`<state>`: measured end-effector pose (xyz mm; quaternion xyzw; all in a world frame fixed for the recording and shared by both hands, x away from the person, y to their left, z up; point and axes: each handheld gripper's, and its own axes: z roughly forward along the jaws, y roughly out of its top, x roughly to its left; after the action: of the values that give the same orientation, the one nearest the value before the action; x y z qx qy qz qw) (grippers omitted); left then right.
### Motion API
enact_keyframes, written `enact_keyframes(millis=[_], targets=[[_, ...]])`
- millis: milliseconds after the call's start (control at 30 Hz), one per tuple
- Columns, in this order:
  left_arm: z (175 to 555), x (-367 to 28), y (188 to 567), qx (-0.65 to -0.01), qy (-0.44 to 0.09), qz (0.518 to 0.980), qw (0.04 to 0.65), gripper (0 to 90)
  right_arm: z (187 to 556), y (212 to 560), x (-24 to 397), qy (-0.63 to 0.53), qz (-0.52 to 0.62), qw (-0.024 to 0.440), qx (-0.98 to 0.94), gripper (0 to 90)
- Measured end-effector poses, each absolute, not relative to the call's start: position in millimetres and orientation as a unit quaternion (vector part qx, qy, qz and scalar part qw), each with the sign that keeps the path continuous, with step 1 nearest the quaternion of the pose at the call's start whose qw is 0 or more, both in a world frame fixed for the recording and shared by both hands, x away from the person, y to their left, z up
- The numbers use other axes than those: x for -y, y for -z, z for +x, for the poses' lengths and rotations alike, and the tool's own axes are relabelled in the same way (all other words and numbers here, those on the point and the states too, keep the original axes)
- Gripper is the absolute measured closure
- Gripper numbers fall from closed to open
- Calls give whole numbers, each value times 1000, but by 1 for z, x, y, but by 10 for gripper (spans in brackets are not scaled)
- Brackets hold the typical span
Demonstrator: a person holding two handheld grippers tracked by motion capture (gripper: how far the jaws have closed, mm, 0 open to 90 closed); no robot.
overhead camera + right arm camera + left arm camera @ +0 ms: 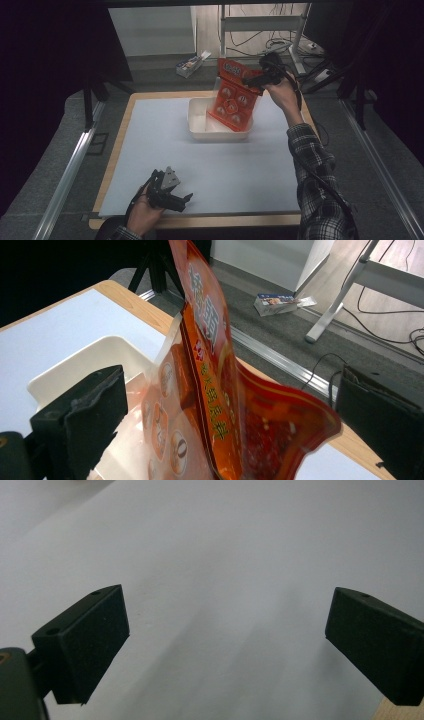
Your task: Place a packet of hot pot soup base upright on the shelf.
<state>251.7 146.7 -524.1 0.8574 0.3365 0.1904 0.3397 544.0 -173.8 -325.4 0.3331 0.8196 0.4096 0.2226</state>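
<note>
An orange-red snack bag [232, 97] stands tilted in a white bin [197, 125] at the back middle of the table, its top leaning toward the far side. My right gripper [254, 79] is at the bag's upper right edge. In the right gripper view the bag [200, 365] rises between the two black jaws, which stand wide apart, and neither pad presses on it, so the right gripper [230, 395] is open. My left gripper [181, 199] rests low near the table's front edge, open over the bare pale mat [225, 540], with nothing between its pads.
The pale mat [165, 150] covers the wooden tabletop [120, 125]. Behind the table, a small box [191, 63] lies on the floor next to a white metal frame [260, 22] and loose cables. Dark stands flank the table on both sides.
</note>
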Motion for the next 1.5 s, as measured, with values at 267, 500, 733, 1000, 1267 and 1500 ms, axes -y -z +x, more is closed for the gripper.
enact_keyframes(millis=[267,500,733,1000,1267,1500], targets=[[252,-147,524,-334,-193,858,338,35,533,329,182,-412,331,220,-820,4],[252,-146,524,-335,-191,859,337,35,524,333,188,-416,330,215,-820,5],[252,-146,524,-335,-190,859,336,35,513,336,189,-420,321,205,-824,5],[252,-147,524,-331,-195,857,344,24,500,347,188,-425,318,196,-825,7],[252,-148,526,-322,-201,857,347,7,487,359,193,-431,328,189,-819,10],[251,-147,525,-308,-215,859,347,7,472,368,193,-431,318,192,-822,10]])
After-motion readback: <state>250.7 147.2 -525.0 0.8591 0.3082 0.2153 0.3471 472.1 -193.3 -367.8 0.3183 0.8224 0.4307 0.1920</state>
